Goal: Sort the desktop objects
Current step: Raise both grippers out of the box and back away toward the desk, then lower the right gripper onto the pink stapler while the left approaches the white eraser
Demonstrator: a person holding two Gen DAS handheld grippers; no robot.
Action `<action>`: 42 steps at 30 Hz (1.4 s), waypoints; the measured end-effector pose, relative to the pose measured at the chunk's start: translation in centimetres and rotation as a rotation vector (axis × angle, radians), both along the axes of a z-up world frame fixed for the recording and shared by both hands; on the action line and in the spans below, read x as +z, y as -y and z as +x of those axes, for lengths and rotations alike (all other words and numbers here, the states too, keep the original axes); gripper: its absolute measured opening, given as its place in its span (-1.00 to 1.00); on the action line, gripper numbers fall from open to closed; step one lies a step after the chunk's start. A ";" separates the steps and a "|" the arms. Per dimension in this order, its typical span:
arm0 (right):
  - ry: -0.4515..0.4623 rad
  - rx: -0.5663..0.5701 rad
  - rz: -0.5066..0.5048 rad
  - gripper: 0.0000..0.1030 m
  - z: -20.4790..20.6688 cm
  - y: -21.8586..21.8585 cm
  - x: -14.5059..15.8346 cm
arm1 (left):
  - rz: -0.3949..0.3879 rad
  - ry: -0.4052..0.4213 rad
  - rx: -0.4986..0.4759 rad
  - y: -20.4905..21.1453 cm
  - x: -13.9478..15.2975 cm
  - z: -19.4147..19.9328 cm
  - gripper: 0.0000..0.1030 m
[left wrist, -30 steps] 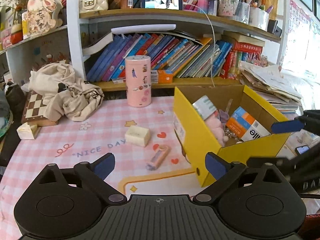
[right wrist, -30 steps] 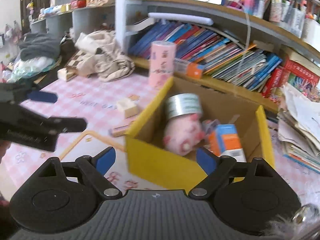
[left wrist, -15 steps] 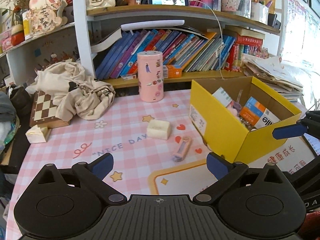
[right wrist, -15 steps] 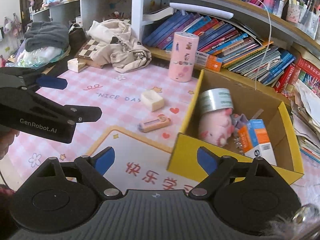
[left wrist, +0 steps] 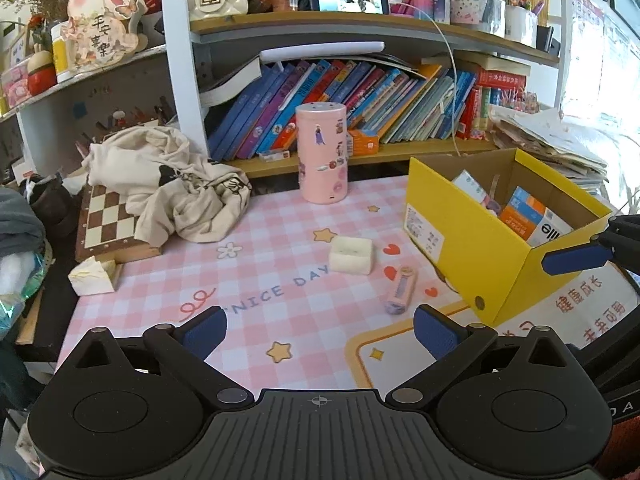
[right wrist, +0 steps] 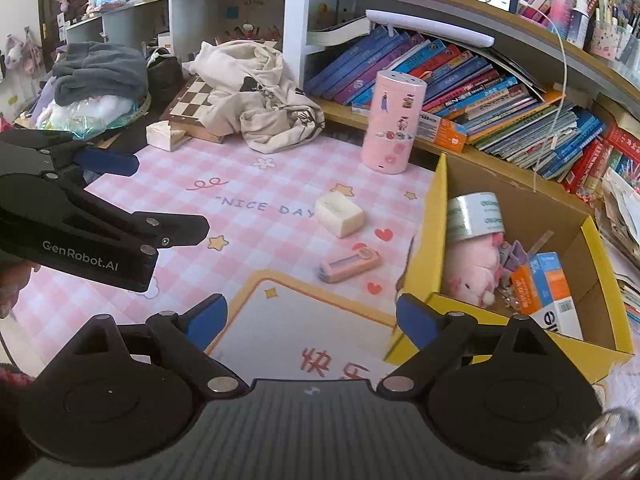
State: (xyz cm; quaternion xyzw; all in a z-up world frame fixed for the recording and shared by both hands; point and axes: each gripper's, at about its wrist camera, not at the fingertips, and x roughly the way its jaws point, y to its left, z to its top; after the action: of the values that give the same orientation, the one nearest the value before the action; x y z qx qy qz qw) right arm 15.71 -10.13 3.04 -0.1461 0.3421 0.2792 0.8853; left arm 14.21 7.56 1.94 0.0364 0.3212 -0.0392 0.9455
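Both the left gripper (left wrist: 320, 326) and right gripper (right wrist: 312, 314) hang empty with jaws spread; next job looks like grabbing the pink eraser (right wrist: 349, 265) mid-desk beside the yellow box (right wrist: 424, 256).

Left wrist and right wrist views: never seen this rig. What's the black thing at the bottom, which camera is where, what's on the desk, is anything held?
No robot arm here: a person holds a two-finger gripper in each hand, with a fisheye camera looking along the fingers. The black body with blue pads at the bottom of each picture is that camera's own tool: left gripper, right gripper. Both are open and hold nothing. On the pink checked mat lie a cream block and a small pink gadget, with a pink sticker-covered canister upright behind. The yellow box holds a tape roll, a pink plush and an orange-blue carton.
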 end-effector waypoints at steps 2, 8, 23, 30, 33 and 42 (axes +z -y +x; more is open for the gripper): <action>0.001 0.000 -0.002 0.78 0.0 -0.6 0.0 | -0.001 0.002 0.000 -0.6 0.0 0.0 0.97; 0.002 0.012 -0.018 0.79 -0.2 -2.2 -0.2 | -0.011 0.006 0.005 -1.9 -0.1 -0.1 0.97; 0.004 0.060 -0.085 0.79 0.8 -5.0 -1.0 | -0.074 0.026 0.040 -4.2 -0.6 0.7 0.97; -0.002 0.093 -0.103 0.79 2.4 -6.3 -1.9 | -0.078 0.040 0.058 -4.9 -1.1 1.9 0.97; -0.010 0.104 -0.109 0.79 3.0 -6.8 -2.4 | -0.090 0.034 0.071 -5.4 -1.3 2.5 0.97; -0.068 0.089 -0.119 0.79 5.2 -7.4 -3.8 | -0.087 -0.007 0.086 -6.0 -2.6 4.4 0.97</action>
State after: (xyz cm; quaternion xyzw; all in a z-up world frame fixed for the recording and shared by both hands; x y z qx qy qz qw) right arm 20.95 -2.70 -0.75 -0.2037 0.3811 0.3021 0.8497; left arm 18.58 13.56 -0.65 -0.0189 0.3236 -0.0125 0.9459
